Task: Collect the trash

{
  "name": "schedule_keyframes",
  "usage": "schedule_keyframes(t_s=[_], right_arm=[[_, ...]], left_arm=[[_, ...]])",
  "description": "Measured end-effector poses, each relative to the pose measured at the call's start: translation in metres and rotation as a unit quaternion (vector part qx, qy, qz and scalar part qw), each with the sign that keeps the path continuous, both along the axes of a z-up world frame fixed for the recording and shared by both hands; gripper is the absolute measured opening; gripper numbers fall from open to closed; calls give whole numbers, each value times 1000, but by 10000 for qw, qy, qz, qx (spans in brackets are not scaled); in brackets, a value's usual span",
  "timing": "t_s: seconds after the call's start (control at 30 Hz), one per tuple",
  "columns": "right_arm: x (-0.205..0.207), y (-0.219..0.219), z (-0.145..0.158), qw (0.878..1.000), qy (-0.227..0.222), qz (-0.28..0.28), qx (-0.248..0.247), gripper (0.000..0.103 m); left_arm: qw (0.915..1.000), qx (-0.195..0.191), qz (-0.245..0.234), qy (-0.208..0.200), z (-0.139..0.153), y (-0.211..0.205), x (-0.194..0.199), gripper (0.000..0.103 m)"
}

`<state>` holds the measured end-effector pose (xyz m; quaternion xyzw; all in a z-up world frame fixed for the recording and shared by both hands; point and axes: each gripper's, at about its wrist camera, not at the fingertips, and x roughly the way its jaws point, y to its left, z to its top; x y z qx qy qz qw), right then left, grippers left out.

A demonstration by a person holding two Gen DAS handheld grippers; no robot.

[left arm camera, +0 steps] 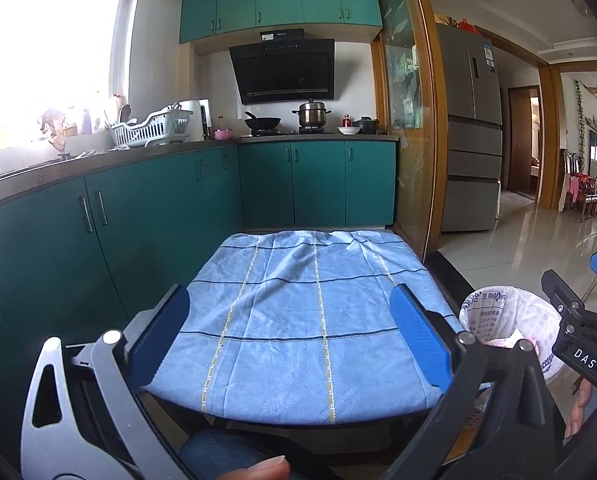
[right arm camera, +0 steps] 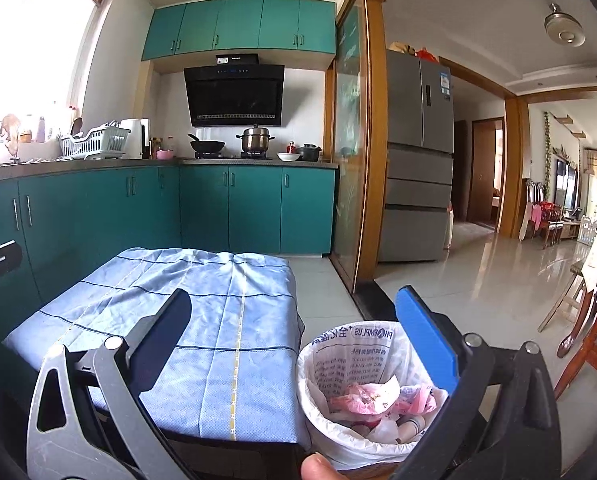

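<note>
Right wrist view, right claw (right arm camera: 294,320) agape above bin (right arm camera: 338,344), crumpled wrappers (right arm camera: 368,398) inside

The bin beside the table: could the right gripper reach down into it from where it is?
Probably yes. The right gripper is open and empty, the bin sits just below and ahead with its mouth uncovered, and nothing lies between them.

Trash bin (right arm camera: 372,396), lower centre-right: upright, white printed liner, holding pink wrappers (right arm camera: 362,398) and possibly small bottles.
</note>
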<state>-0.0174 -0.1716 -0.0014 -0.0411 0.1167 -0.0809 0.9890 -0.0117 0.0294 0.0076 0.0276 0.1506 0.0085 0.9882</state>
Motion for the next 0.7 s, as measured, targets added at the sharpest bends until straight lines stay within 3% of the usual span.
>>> schedule_keyframes(t_s=[0.7], right_arm=[[-4,-2,3,9999,-115,-98,-11,100]], left_arm=[[9999,-60,29,-95,12,4,-10,100]])
